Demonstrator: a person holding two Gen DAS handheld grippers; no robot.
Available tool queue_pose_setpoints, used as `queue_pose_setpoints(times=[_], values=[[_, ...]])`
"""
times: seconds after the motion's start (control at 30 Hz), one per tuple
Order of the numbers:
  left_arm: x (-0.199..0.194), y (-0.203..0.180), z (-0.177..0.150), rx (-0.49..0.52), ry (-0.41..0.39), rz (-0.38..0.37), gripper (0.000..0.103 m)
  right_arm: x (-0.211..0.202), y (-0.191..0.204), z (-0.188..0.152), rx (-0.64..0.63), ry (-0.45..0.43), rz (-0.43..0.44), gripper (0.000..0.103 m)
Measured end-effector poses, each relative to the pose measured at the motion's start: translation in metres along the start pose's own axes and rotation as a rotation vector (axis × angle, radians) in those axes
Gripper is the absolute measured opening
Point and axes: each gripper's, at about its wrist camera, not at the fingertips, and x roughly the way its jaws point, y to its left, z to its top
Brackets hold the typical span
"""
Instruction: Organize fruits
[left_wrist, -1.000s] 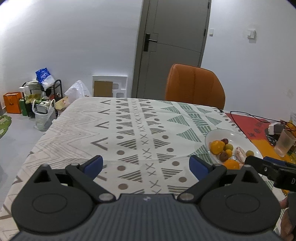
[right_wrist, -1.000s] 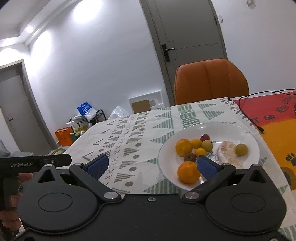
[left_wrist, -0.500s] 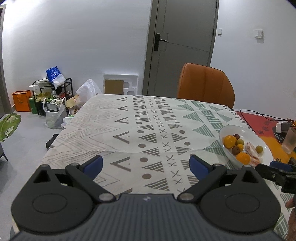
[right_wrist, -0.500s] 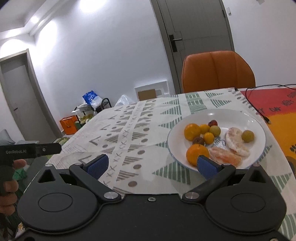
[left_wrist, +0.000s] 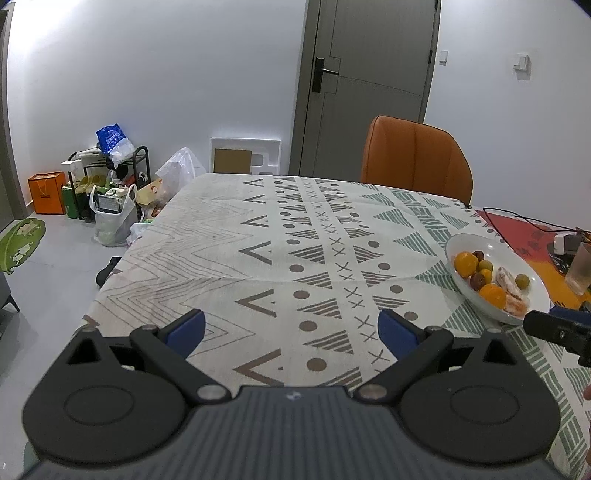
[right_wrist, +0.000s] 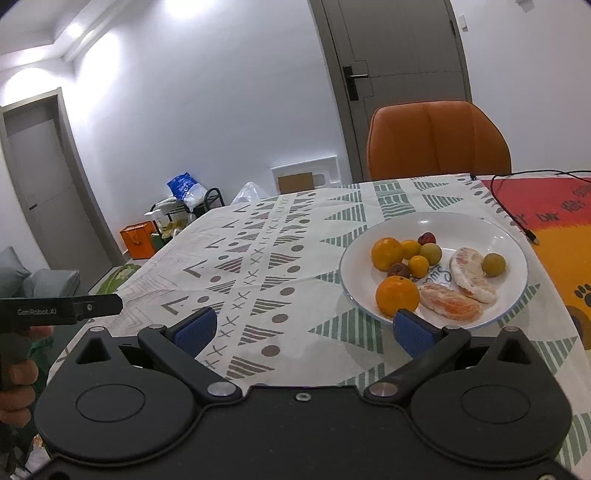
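fruit sits piled in a white plate on the patterned tablecloth, toward the right side of the table. in the plate: a large orange at the near rim, another orange behind it, two small yellow citrus between them, a dark brown fruit, a reddish one at the back, two greenish-yellow round fruits, and two peeled segments lying side by side.

right gripper hangs above the near edge of the table with its jaws spread wide, nothing between the blue pads. the right pad shows just in front of the plate's near rim, over the large orange as the camera sees it; whether it touches the rim cannot be told.

left gripper is likewise spread wide and empty, hanging over bare tablecloth well to the left of the plate. the fruit lies off to its right.

an orange chair stands at the far side of the table, a black cable runs over a red and orange mat, and a frosted cup stands beyond the plate.
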Motion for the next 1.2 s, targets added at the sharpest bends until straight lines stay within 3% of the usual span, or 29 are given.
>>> queue_pose_setpoints(times=[1.2], values=[[-0.0037, -0.0024, 0.0017, 0.013, 0.001, -0.005, 0.099, 0.0002, -0.0048, -0.0025, 0.012, 0.004, -0.003, 0.103]])
